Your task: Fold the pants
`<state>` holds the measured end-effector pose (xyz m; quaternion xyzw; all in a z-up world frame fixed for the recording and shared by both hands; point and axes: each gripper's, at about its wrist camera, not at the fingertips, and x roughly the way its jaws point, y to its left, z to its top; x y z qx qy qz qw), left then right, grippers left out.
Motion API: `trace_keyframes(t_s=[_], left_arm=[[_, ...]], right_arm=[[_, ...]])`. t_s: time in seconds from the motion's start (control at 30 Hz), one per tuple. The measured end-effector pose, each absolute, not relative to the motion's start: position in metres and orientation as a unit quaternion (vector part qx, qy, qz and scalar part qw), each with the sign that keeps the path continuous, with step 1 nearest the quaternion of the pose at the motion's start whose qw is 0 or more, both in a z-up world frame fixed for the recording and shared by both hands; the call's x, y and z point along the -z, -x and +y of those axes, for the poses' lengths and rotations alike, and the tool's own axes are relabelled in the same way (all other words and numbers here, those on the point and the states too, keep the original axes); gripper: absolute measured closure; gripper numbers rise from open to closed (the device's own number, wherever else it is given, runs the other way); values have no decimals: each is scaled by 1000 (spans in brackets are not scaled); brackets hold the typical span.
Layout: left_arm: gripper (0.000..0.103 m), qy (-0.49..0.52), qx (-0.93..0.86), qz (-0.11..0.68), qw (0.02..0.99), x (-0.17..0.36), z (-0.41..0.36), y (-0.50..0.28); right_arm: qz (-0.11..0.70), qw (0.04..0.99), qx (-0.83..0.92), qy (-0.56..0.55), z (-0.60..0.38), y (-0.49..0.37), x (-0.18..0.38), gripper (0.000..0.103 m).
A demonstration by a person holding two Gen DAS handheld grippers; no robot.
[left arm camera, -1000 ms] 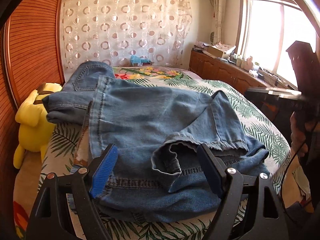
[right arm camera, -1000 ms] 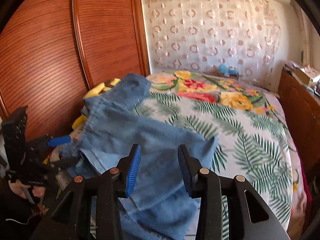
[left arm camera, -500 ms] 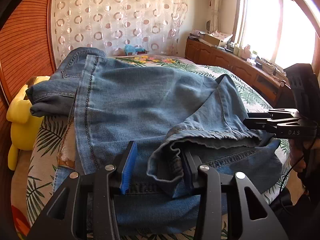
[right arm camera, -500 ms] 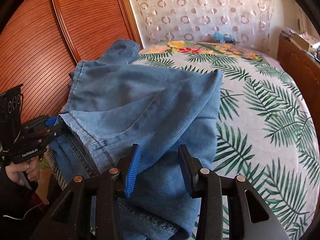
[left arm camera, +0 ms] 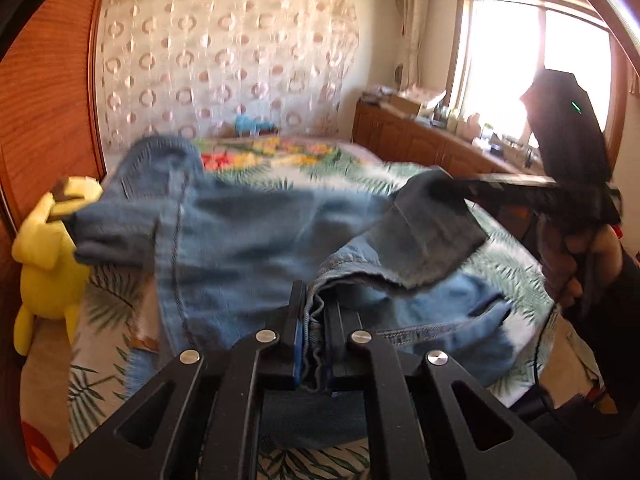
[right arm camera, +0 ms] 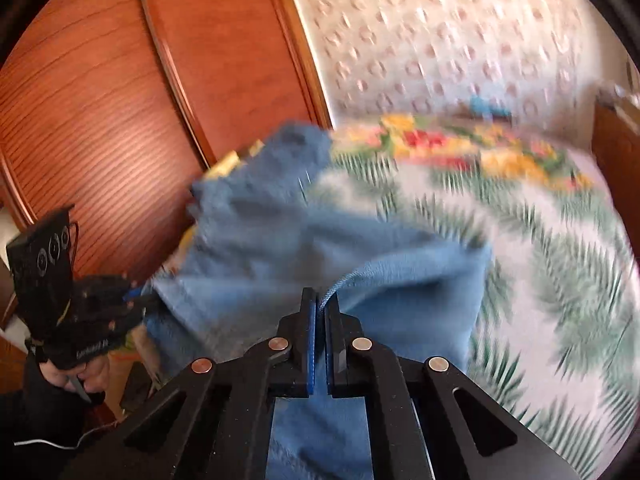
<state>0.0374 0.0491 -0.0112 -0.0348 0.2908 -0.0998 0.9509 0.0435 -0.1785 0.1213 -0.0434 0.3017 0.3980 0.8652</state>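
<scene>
Left wrist view: left gripper [left arm camera: 316,320] is clamped on a bunched hem of the jeans [left arm camera: 240,248], denim pinched between its blue pads. Jeans lie across the near part of the bed [left arm camera: 516,264], w/ one end reaching toward the yellow plush toy [left arm camera: 48,256] at the bed's left edge. Right of the jeans, the right gripper [left arm camera: 452,184] pinches a lifted corner of denim, a hand [left arm camera: 576,264] on its grip. Cabinet [left arm camera: 424,144] runs under the window beyond the bed.

Right wrist view: right gripper [right arm camera: 320,312], fingers together on a jeans [right arm camera: 304,248] edge, stitched seam caught between the pads. Rest of the jeans spreads over the bed's [right arm camera: 560,280] left side, toward the wooden wardrobe [right arm camera: 120,80]. Left gripper [right arm camera: 136,304] grips the jeans' far-left end. Pic is motion-blurred.
</scene>
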Motion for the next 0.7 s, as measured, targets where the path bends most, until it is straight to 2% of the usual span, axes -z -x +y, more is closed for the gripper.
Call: trace_keyframes(t_s=[0.1,0.3,0.4,0.6,0.7], left_arm=[[95,27,104,278,955,-6,48,-21],[95,31,95,262,960,-24,57,-6],[95,38,82,273,958,-16,65,-8],[95,58,58,316,945,22,86,-17],[95,69,52,331,940,38,93,-19]], right_arm=[[261,874,-406,60,-164,-42,-162,100],[231,871,-426,76,-119,-53,-211,101],[227,869,-431,92,-90,-58,-212,101],[260,855,-435,112,-39,-105,-170,101],[272,851,-433,123,-21,-121,-166,101]])
